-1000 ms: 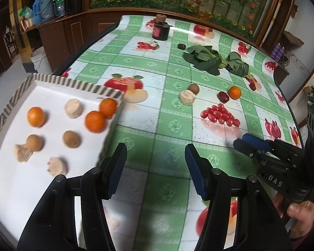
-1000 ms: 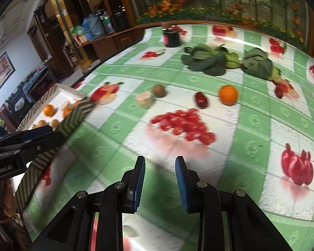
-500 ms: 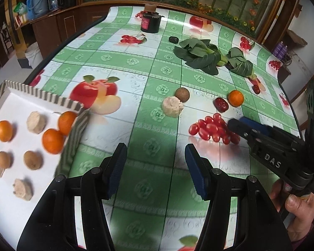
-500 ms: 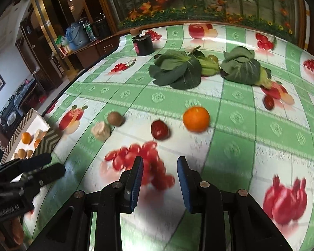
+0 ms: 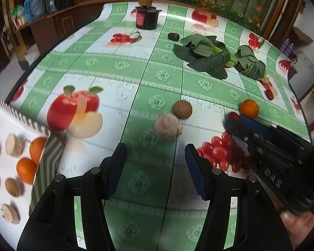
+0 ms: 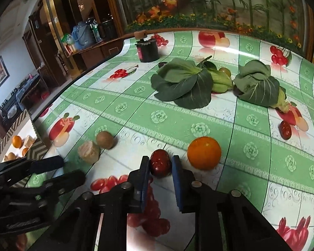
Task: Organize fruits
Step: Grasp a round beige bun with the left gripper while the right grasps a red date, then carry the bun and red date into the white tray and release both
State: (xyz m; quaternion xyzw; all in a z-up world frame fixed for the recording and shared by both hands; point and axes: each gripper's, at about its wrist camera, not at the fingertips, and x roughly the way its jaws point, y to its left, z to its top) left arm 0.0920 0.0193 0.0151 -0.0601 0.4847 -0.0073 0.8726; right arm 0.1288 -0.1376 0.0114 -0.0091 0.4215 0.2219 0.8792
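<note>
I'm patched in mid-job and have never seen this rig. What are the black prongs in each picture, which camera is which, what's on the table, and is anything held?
No robot here: a person holds a two-finger gripper in each hand, with a fisheye camera on each looking along its fingers. In the left wrist view, the left gripper hangs open and empty over the tablecloth, with a tray of sorted fruit to its left. In the right wrist view, the right gripper has its open jaws either side of a red date, not yet closed. An orange, a brown round fruit, a pale peeled piece, another date and leafy greens lie loose. The apples and cherries are only printed.
</note>
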